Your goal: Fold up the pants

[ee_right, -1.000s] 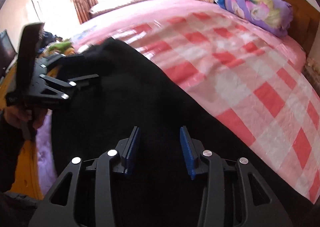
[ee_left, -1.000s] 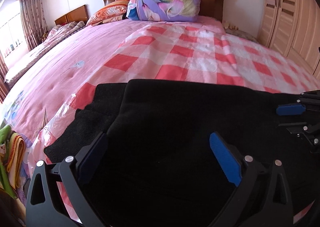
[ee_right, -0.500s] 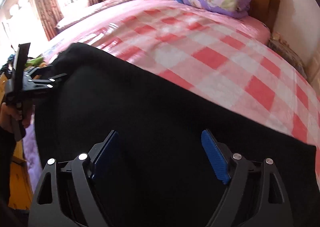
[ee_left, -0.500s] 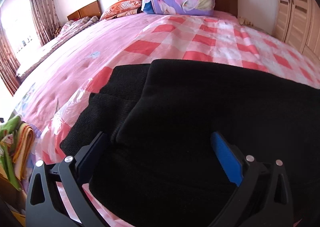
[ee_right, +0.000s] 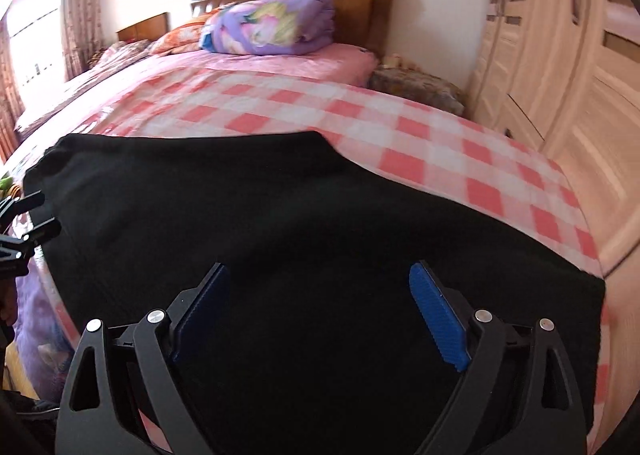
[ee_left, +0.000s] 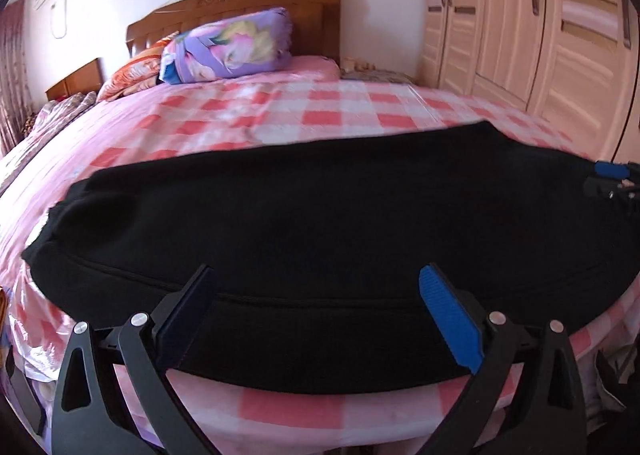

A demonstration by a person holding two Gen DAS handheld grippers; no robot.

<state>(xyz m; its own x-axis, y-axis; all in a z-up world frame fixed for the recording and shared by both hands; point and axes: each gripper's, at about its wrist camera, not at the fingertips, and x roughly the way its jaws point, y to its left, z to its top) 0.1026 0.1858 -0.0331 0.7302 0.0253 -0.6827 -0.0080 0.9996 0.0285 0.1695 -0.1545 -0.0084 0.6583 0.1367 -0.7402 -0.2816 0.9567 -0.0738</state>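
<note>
Black pants (ee_left: 320, 207) lie folded lengthwise in a long band across the near edge of the pink checked bed (ee_left: 280, 115). They also show in the right wrist view (ee_right: 260, 215). My left gripper (ee_left: 316, 287) is open and empty, its blue-padded fingers spread over the pants' near edge. My right gripper (ee_right: 320, 283) is open and empty above the right part of the pants. The right gripper's tip shows at the far right of the left wrist view (ee_left: 612, 179). The left gripper shows at the left edge of the right wrist view (ee_right: 24, 223).
A rolled purple floral quilt (ee_left: 228, 47) and an orange pillow (ee_left: 136, 71) lie by the wooden headboard (ee_left: 240, 3). A beige wardrobe (ee_left: 540, 23) stands close along the bed's right side. A second bed (ee_right: 80, 75) and curtains are at the left.
Both grippers have pulled back from the pants toward the bed's near edge. The right gripper's jaws opened wider over the second. The pants now lie flat as one long band.
</note>
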